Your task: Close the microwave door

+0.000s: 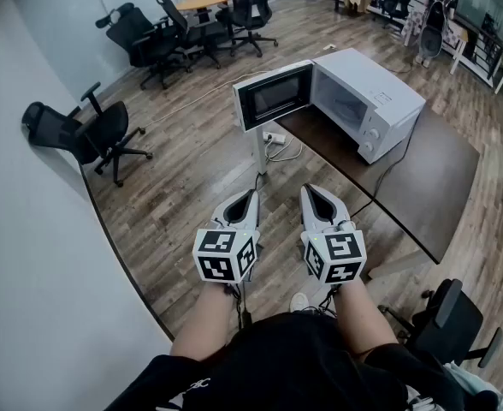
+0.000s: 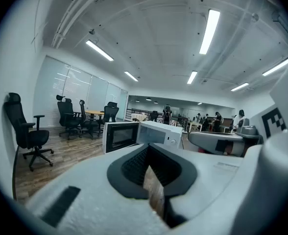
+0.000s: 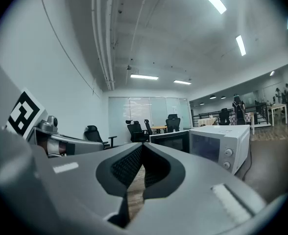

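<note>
Gaping microwave door (image 1: pixel 275 97) plainest in head view, left gripper (image 1: pixel 252 193), right gripper (image 1: pixel 306 188) fingers closed, empty.

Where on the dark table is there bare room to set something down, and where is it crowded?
The table is bare between the microwave and its near corner, crossed only by a black cable. The far end is crowded: the microwave and its open door fill it.
</note>
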`<control>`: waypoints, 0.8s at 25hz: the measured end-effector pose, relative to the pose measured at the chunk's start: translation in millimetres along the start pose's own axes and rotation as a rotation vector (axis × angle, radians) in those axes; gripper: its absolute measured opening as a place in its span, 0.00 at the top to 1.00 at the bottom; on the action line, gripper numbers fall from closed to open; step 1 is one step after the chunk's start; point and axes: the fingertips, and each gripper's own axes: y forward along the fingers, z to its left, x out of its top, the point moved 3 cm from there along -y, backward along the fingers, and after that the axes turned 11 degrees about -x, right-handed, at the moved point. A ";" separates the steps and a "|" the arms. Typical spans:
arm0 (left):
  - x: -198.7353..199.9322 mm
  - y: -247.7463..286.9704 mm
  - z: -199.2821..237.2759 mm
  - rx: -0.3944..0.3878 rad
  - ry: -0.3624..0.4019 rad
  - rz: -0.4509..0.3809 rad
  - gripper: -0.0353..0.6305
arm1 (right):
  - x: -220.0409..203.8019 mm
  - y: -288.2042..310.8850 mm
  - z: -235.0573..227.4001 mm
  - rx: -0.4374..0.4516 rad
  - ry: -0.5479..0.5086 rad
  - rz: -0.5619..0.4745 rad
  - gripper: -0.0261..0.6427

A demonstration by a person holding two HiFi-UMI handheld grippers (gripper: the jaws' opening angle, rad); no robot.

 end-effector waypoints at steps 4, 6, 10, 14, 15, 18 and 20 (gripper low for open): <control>4.1 9.4 -2.1 0.004 0.003 0.000 0.93 | 0.9 5.8 -7.9 0.008 0.009 0.002 0.95; 6.9 14.3 -1.9 0.008 0.006 0.002 0.93 | 1.8 9.6 -11.8 0.007 0.022 0.006 0.95; 7.1 25.4 -0.2 0.019 0.005 0.006 0.93 | -4.6 20.8 -19.5 0.008 0.016 0.048 0.95; 10.2 45.4 -4.0 0.024 0.001 0.011 0.93 | -1.7 28.6 -35.5 0.016 0.013 0.044 0.95; 11.9 50.9 -5.6 0.026 0.001 0.011 0.93 | 0.1 30.6 -40.0 0.022 0.013 0.041 0.95; 13.8 67.1 -11.9 0.037 0.005 0.009 0.93 | 1.1 36.7 -56.6 0.031 -0.006 0.046 0.95; 13.7 79.0 -16.8 0.043 0.008 0.007 0.93 | -0.4 41.1 -70.6 0.029 -0.013 0.055 0.95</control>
